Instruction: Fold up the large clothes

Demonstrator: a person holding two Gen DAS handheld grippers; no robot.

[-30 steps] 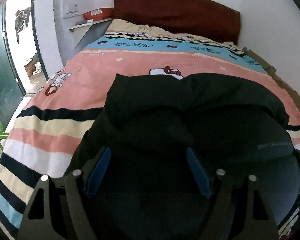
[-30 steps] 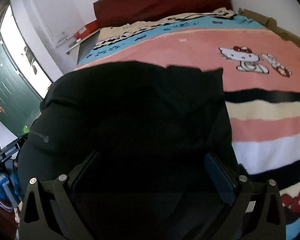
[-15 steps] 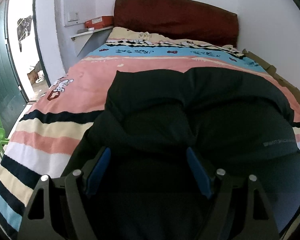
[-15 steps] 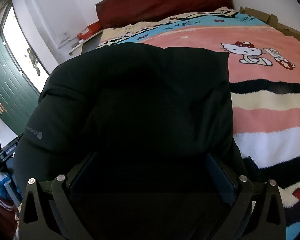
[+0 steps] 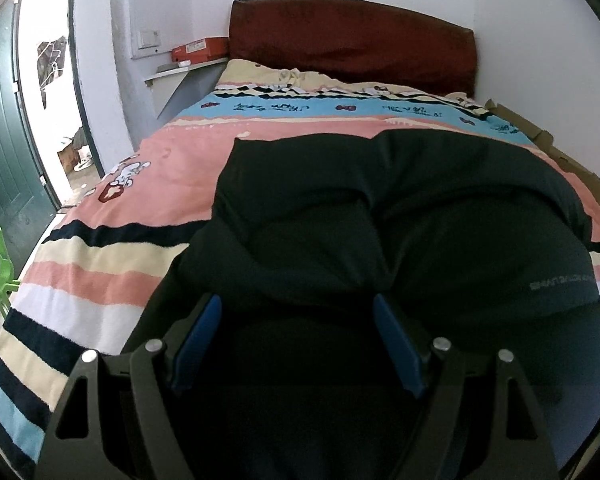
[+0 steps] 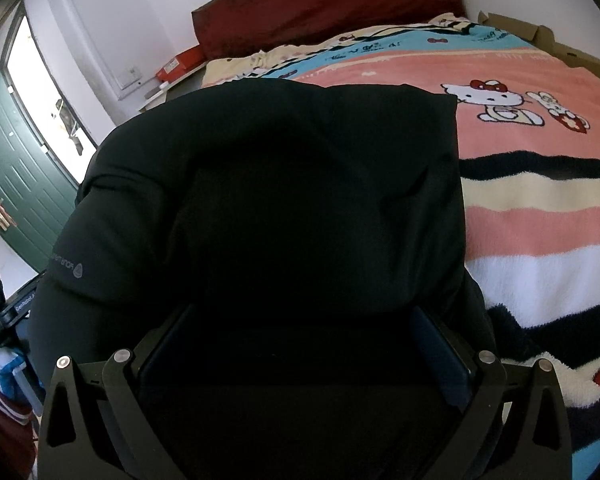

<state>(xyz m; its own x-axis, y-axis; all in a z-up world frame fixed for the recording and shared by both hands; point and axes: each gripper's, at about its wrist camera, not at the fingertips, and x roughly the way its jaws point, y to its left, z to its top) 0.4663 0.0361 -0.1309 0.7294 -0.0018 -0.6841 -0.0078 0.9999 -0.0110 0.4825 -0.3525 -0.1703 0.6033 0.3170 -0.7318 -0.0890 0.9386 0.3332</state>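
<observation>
Left wrist view: black jacket (image 5: 400,216) now covers more of the frame than a second ago, its far edge reaching further up the pink band of the blanket (image 5: 112,264); the cartoon cat print seen above it earlier is hidden. Left tongs (image 5: 298,320) spread wide, blue pads (image 5: 198,336) apart, dark fabric lying between them; grip on the cloth cannot be told. One jacket, lying bunched on the bed at the near end, one grey logo line on its right side. One dark red headboard (image 5: 352,48), one red box (image 5: 200,49) on the shelf (image 5: 180,72) at left, one green door (image 5: 4,152), one green plastic piece (image 5: 2,268) low left.

Right wrist view: jacket (image 6: 284,184) also fills more than before, top edge now near the cream band. Right tongs (image 6: 300,340) wide apart, fabric between, grip unclear. Two cartoon prints on the blanket (image 6: 540,232) at right, one cardboard piece (image 6: 540,36) by the wall.
</observation>
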